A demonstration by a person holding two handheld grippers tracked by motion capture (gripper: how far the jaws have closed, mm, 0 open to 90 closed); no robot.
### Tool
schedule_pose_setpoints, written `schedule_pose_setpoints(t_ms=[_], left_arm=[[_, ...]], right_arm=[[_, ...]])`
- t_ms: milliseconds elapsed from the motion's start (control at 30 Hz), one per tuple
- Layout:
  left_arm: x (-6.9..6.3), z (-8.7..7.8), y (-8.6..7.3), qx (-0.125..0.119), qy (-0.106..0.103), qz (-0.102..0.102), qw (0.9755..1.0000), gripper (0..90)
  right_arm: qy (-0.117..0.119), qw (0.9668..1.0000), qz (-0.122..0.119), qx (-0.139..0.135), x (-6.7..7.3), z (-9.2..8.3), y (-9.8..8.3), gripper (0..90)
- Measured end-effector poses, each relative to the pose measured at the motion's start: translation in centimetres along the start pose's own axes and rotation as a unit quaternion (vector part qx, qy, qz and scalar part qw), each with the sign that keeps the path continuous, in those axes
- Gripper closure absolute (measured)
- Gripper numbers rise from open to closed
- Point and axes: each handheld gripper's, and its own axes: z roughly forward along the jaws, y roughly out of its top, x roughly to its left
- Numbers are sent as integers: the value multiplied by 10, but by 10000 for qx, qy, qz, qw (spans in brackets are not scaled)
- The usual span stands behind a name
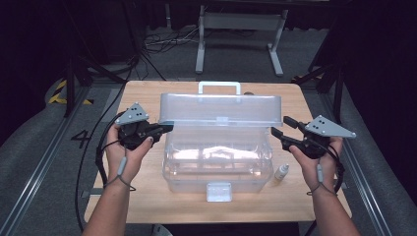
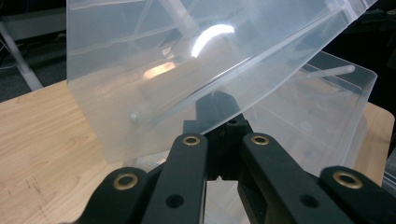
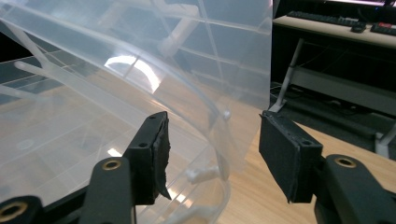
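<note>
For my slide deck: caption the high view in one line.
Left gripper clamps the raised lid of a clear plastic storage box on a wooden table; right gripper stands open beside it.

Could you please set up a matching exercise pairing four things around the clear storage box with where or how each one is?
Things:
1. lid
2. small white bottle
3. left gripper
4. right gripper

States:
A. stands on the table beside the box's right end
B. jaws open, clear of the lid
C. raised, tilted open
D. shut on the lid's left edge

Pairs: 1-C, 2-A, 3-D, 4-B
</note>
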Motion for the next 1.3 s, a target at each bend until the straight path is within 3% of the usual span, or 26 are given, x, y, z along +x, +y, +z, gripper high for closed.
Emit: schedule_pose_setpoints(t_ms=[367, 500, 900, 1133, 1300], left_arm=[[2, 2, 4, -38, 33, 25, 10000, 900], [3, 2, 5, -56, 18, 29, 10000, 900], [4, 2, 5, -49, -19, 32, 10000, 900], [4, 2, 4, -38, -44, 20, 10000, 889], [4, 2, 3, -13, -15, 44, 10000, 877]], right_arm=[[-339, 9993, -12, -161, 5, 10, 8, 417], [-473, 9984, -183, -235, 10, 14, 12, 421], [-555, 9980, 74, -289, 13, 17, 16, 529], [-535, 9975, 275, -378, 12, 17, 18, 530], [-604, 9972, 230, -364, 14, 17, 19, 534]])
